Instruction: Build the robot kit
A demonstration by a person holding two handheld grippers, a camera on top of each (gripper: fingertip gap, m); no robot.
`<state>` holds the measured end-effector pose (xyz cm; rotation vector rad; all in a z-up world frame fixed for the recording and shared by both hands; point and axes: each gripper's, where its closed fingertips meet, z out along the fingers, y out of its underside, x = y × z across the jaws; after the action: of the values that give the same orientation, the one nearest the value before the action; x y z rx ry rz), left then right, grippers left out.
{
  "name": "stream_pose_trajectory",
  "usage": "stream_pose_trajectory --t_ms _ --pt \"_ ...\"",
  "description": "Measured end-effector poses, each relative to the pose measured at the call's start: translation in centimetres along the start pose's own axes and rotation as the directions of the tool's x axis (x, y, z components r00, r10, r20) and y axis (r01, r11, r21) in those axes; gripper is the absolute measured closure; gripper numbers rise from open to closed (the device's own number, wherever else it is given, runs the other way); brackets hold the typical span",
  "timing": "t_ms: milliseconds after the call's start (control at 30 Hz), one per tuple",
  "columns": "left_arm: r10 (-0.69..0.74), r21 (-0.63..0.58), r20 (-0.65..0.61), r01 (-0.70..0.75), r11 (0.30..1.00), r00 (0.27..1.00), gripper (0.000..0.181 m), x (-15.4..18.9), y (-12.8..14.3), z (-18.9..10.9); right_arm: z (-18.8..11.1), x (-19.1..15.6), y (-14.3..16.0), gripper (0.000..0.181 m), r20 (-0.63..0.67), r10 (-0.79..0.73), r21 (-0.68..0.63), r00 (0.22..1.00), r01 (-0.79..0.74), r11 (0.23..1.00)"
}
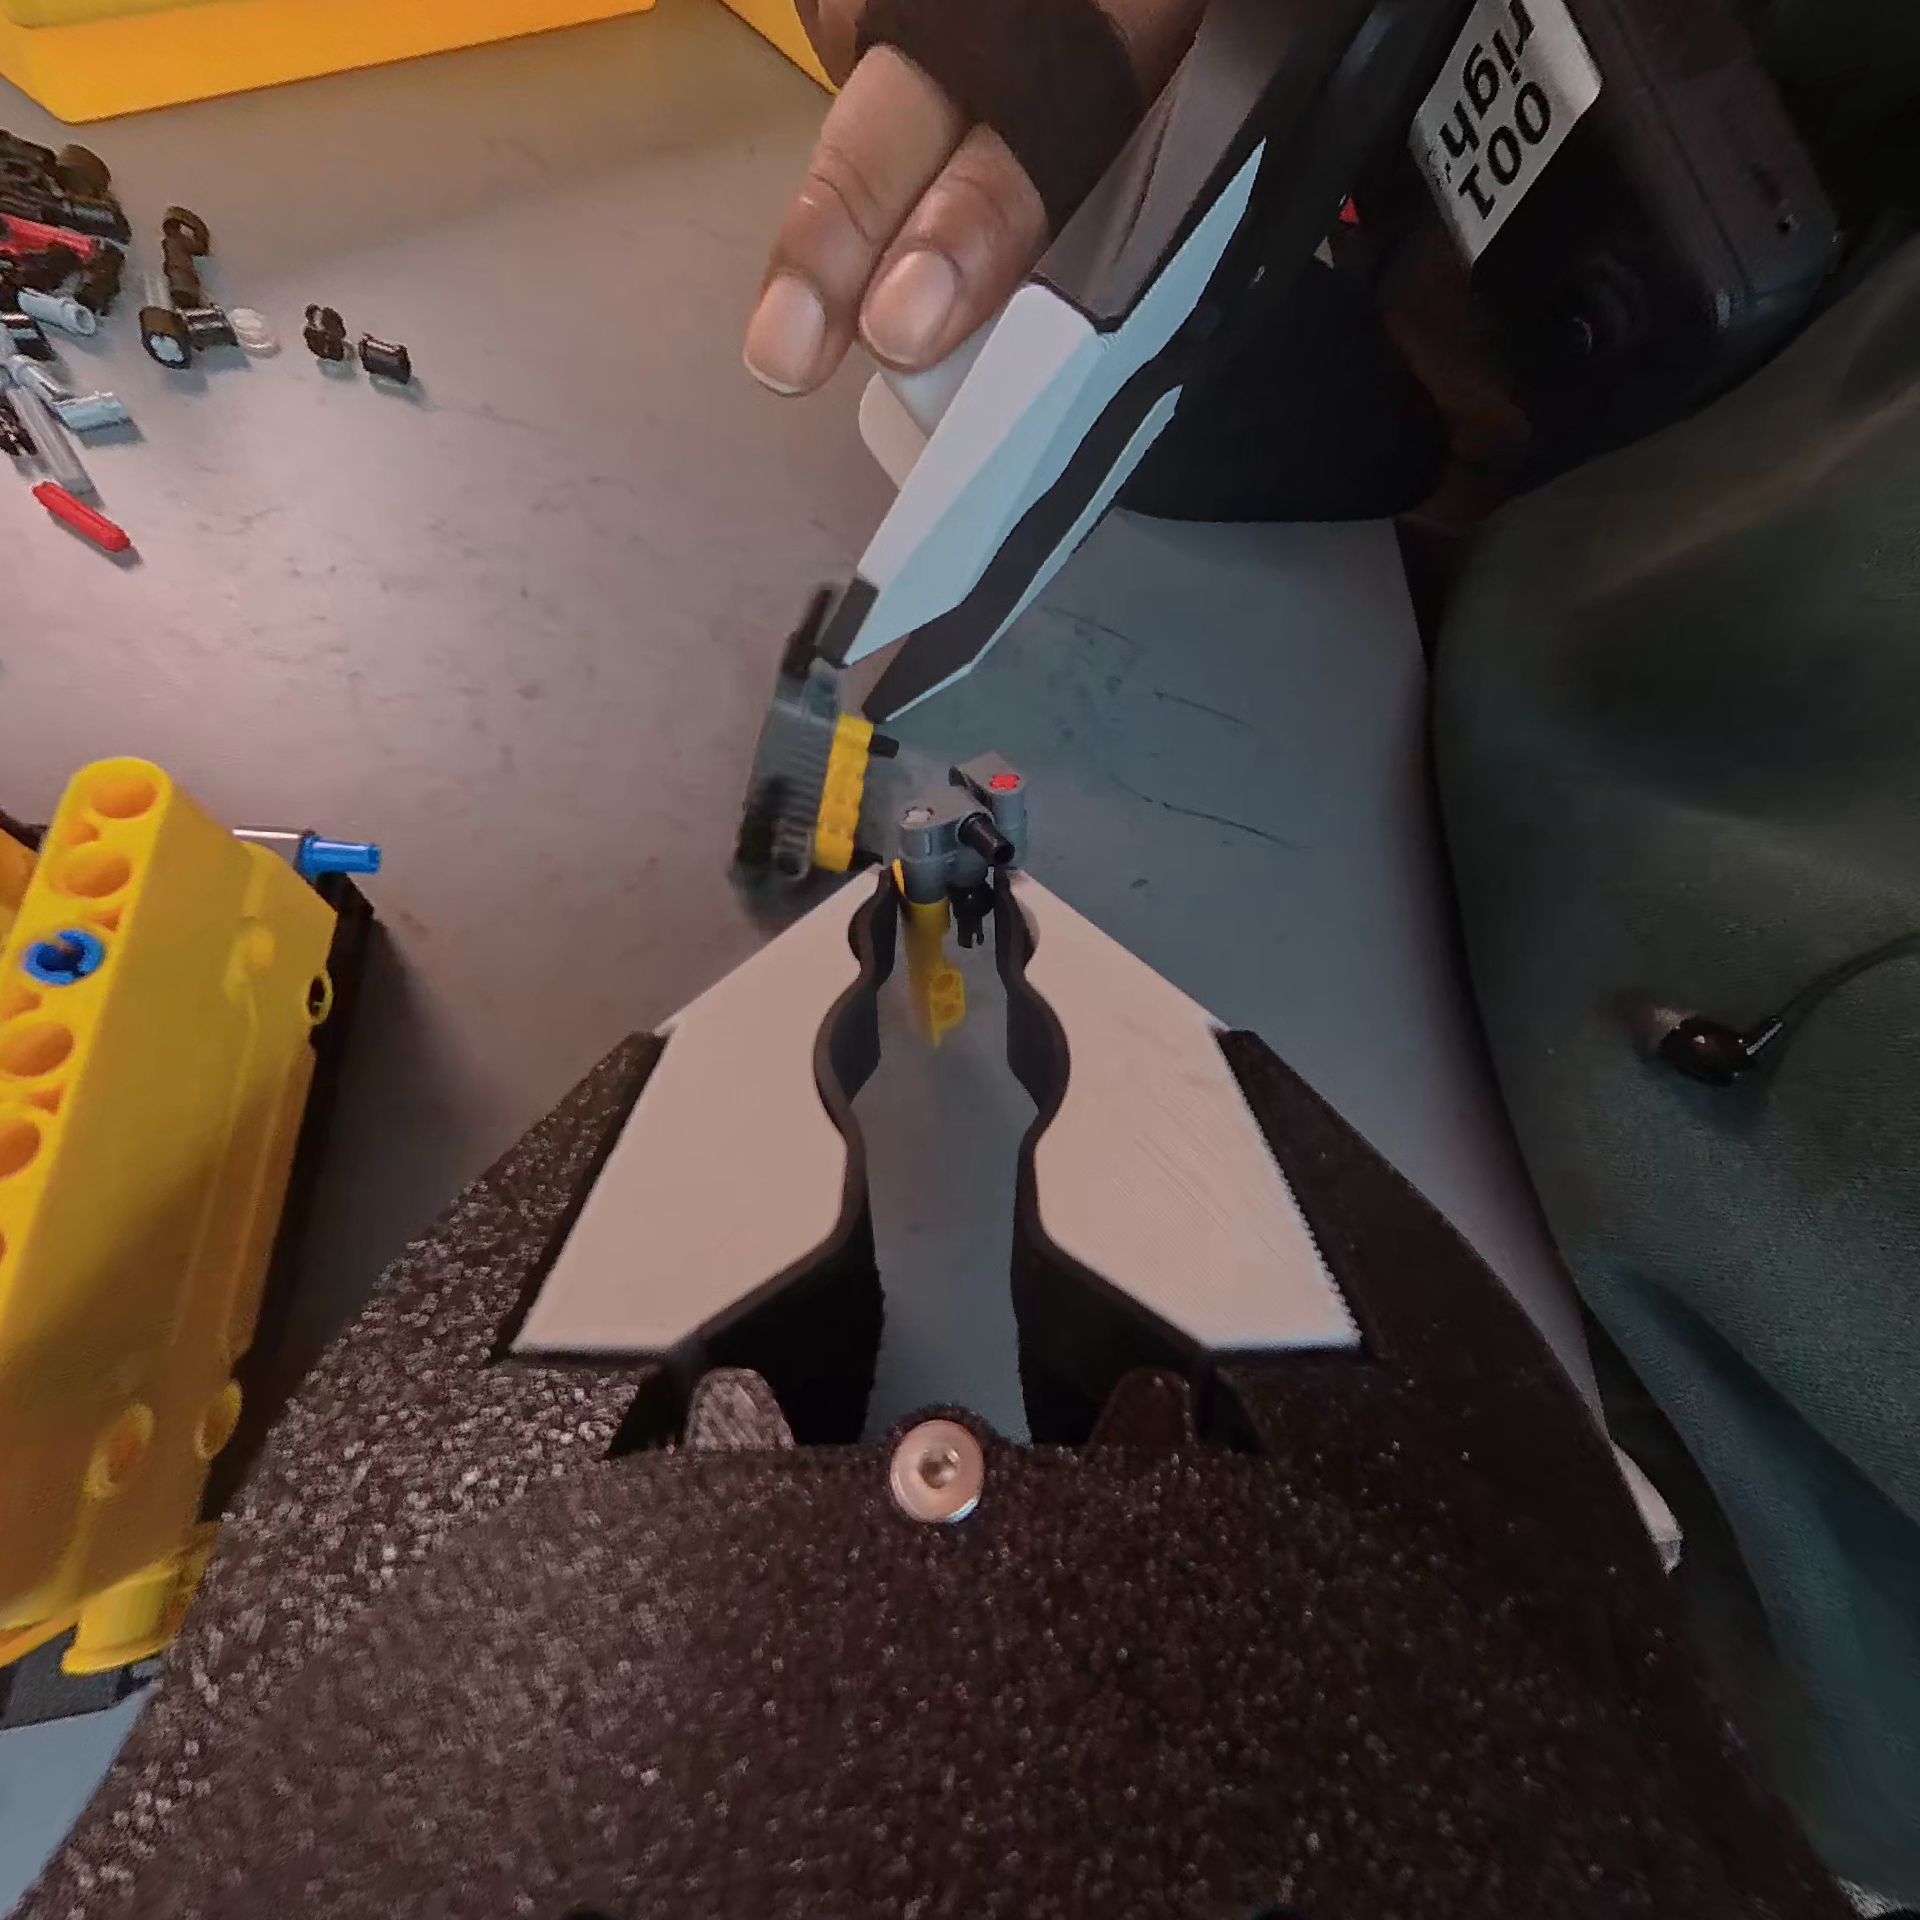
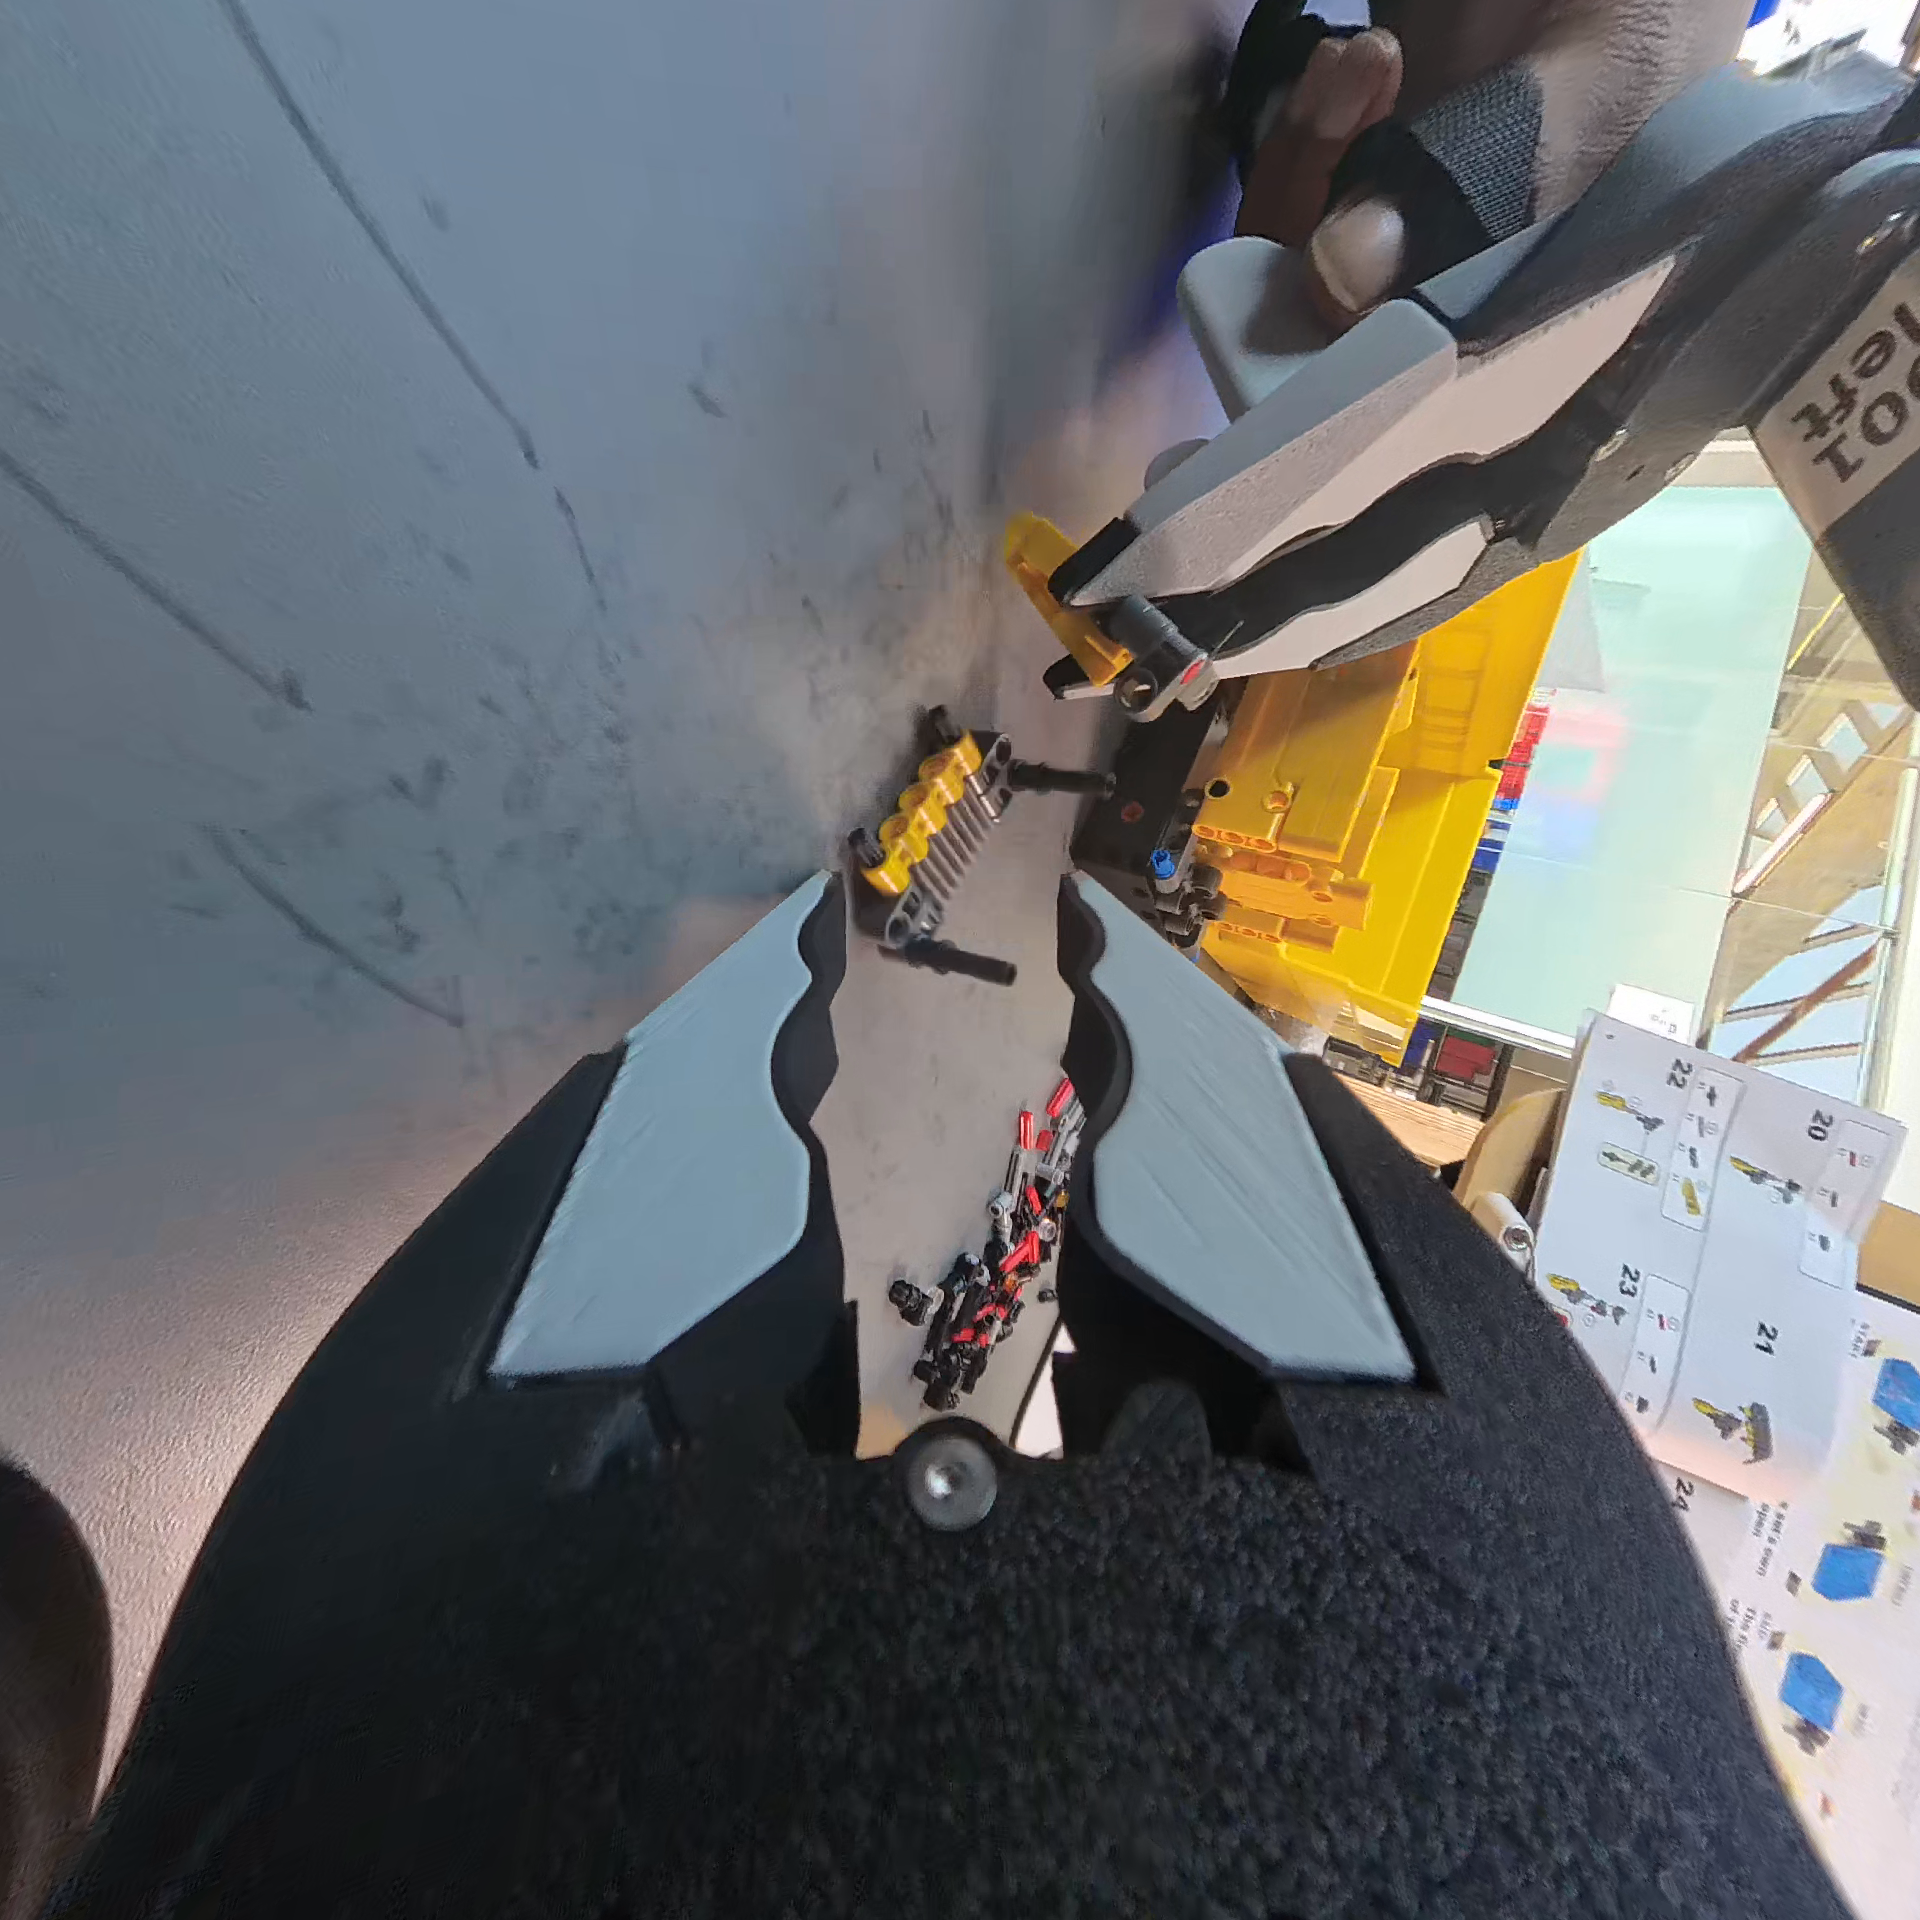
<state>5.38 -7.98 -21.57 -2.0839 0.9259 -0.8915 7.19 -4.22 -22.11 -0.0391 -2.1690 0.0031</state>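
Nearest the lens, the left gripper (image 1: 940,894) pinches a small brick assembly (image 1: 951,847): a yellow beam topped by grey connectors with black pins. Just beyond, the right gripper (image 2: 945,904) stands spread wide, holding nothing, its tips near a yellow-and-grey ribbed piece (image 2: 930,831) lying on the grey table (image 1: 499,582). A large yellow model (image 1: 135,1143) sits at left, loose small parts (image 1: 83,312) farther off.

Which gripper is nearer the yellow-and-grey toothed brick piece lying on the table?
Right. The right gripper is open, its fingertips flanking the toothed brick piece. The left gripper hangs farther off, shut on a small yellow and grey connector piece.
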Motion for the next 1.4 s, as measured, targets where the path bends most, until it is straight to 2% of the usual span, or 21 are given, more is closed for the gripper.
stream_pose_trajectory --t_ms 133,200,233,267,333,400,433,500,567,633,733,867,1000,1067,1233,1300,1400 --pt "-0.001 0.004 0.009 0.001 1.000 1.000 0.164 -0.1 -0.1 0.0 -0.2 -0.4 -0.3 0.145 0.038 0.025 0.016 0.999 -0.026 1.000" --pt "-0.004 -0.008 0.014 0.004 1.000 1.000 0.164 -0.2 0.1 0.0 -0.5 0.0 -0.5 0.143 0.077 0.214 0.040 0.974 -0.217 0.975" --pt "-0.005 -0.014 0.018 0.005 1.000 1.000 0.164 -0.3 0.2 0.0 -0.6 0.4 -0.5 0.143 0.107 0.340 0.047 0.934 -0.346 0.937" --pt "-0.005 -0.017 0.020 0.006 1.000 1.000 0.164 -0.3 0.2 0.0 -0.8 0.8 -0.6 0.143 0.159 0.472 0.044 0.867 -0.484 0.874" --pt "-0.012 -0.012 0.018 0.013 1.000 1.000 0.164 -0.4 0.2 -0.1 -0.9 2.6 -0.2 0.144 0.213 0.727 0.024 0.652 -0.748 0.664" --pt "-0.026 -0.009 0.009 0.026 1.000 1.000 0.164 -0.4 0.2 -0.2 -0.8 3.5 0.2 0.149 0.319 0.868 -0.056 0.381 -0.907 0.418" --pt "-0.031 -0.008 0.006 0.031 1.000 1.000 0.164 -0.4 0.2 -0.2 -0.6 3.6 0.7 0.150 0.348 0.895 -0.112 0.279 -0.936 0.335" --pt "-0.029 -0.010 0.004 0.029 1.000 1.000 0.164 -0.4 0.3 -0.2 0.1 3.3 1.3 0.151 0.392 0.902 -0.196 0.179 -0.942 0.272" --pt "-0.024 -0.014 0.007 0.024 1.000 1.000 0.164 -0.4 0.3 -0.3 1.3 2.4 1.8 0.151 0.415 0.895 -0.257 0.164 -0.922 0.288" --pt "-0.024 -0.015 0.013 0.024 1.000 1.000 0.164 -0.6 0.4 -0.4 2.3 1.6 1.3 0.151 0.455 0.873 -0.293 0.178 -0.895 0.335" --pt "-0.035 -0.014 0.022 0.035 0.999 0.999 0.164 -0.8 0.4 -0.6 2.9 0.0 0.9 0.149 0.480 0.840 -0.359 0.254 -0.817 0.452" --pt "-0.045 -0.008 0.026 0.046 0.999 0.999 0.164 -1.0 0.4 -0.9 2.7 -0.1 -0.1 0.162 0.498 0.815 -0.344 0.296 -0.796 0.498" --pt "-0.045 -0.019 0.027 0.046 0.999 0.999 0.164 -0.9 0.5 -0.8 1.9 -0.6 -0.6 0.157 0.492 0.786 -0.315 0.373 -0.766 0.561" --pt "-0.046 -0.026 0.026 0.047 0.999 0.999 0.164 -0.9 0.6 -0.7 1.4 -0.9 -1.0 0.153 0.486 0.781 -0.307 0.392 -0.760 0.573" --pt "-0.056 -0.068 0.002 0.056 0.996 0.998 0.164 -0.5 1.4 -0.2 0.0 -1.9 -2.1 0.150 0.505 0.785 -0.294 0.359 -0.783 0.548" --pt "-0.061 -0.096 -0.037 0.057 0.994 0.997 0.163 0.2 1.9 0.1 -0.5 -2.3 -2.8 0.161 0.512 0.787 -0.286 0.345 -0.795 0.535" --pt "-0.050 -0.111 -0.037 0.046 0.993 0.998 0.162 0.4 2.0 0.4 -0.8 -2.4 -3.2 0.161 0.490 0.797 -0.280 0.354 -0.802 0.528"
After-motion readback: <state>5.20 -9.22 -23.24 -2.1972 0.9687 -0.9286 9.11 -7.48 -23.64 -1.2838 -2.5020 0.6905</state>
